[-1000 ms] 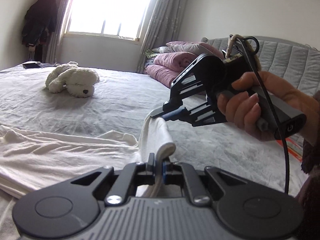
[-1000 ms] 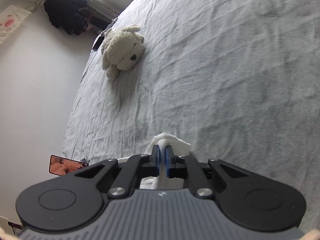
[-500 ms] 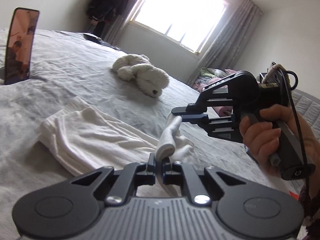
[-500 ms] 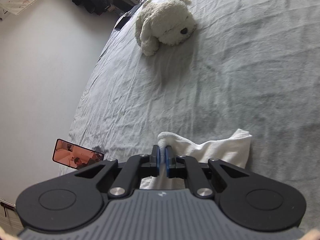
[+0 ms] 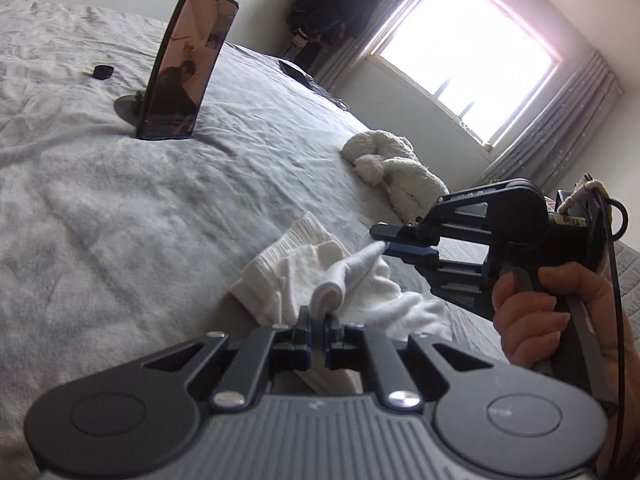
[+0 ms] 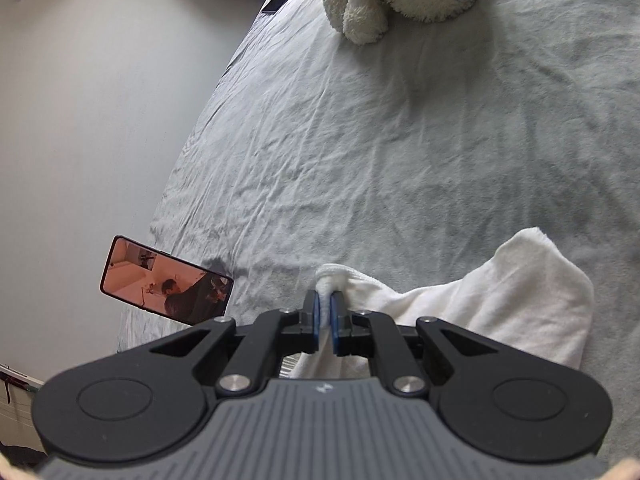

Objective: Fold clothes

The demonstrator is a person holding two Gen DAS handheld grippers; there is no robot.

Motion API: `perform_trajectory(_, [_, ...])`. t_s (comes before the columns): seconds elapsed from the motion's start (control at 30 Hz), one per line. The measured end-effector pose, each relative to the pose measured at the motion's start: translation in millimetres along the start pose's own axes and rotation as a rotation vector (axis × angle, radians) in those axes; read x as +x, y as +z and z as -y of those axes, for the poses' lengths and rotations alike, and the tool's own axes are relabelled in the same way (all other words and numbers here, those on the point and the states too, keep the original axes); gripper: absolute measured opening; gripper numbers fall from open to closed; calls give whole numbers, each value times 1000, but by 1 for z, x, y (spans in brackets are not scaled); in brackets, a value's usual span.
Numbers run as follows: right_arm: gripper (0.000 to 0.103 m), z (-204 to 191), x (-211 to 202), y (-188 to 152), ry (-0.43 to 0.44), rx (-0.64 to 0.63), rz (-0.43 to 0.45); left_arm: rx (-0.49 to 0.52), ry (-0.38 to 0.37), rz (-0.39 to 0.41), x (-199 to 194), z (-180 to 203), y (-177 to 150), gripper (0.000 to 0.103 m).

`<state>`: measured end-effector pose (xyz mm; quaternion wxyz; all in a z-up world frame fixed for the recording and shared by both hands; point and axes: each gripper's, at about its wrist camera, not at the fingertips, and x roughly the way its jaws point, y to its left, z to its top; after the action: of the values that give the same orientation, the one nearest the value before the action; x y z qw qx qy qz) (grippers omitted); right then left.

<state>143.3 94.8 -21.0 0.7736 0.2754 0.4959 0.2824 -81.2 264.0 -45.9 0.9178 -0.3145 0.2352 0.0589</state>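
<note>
Left wrist view: we pinch one bunched end of the white garment (image 5: 360, 280) in our left gripper (image 5: 318, 322), and our right gripper (image 5: 384, 245) is clamped on the other end. The garment's long axis runs from our left gripper up and right to the right one, above the wrinkled grey bedsheet (image 5: 120, 200). A plush dog (image 5: 396, 176), a propped phone (image 5: 188, 64) and a bright window (image 5: 468, 52) lie beyond.

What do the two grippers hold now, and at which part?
Both hold the white garment: left gripper and right gripper each pinch a bunched fold at its edge.
</note>
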Motion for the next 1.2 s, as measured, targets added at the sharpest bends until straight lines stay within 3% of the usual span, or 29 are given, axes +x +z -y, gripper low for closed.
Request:
perform_trajectory(0.13, [9,-3,13,-3,21,0,-10,-2,33,9,-5,-1,3,5])
perform_trajectory(0.3, [10,0,20,-4,113,16,-20,-6,74,21,-10,-3,8,7])
perform_trajectory(0.37, [16,1,19,-4,164,22,-16,-7,90,26,-12,-3,9,22])
perform_trajectory(0.43, [16,1,14,-3,197,16,-7,6,101,24,-12,-3,12,30])
perform_trajectory(0.67, [19,17,-25,-5,170,-37,96,173,86,-39,15,8,32,31])
perform_trajectory(0.8, [34,30,-32,-9,163,-38,111,269,78,-76,30,14,44,31])
perform_trajectory(0.87, [35,27,-28,-7,132,-75,90,317,74,-94,38,17,49,31])
perform_trajectory(1.0, [35,6,-14,-4,45,-194,63,313,117,-149,27,2,43,31])
perform_trajectory(1.2, [36,-31,19,-12,-31,-266,37,236,43,-204,15,-14,49,31])
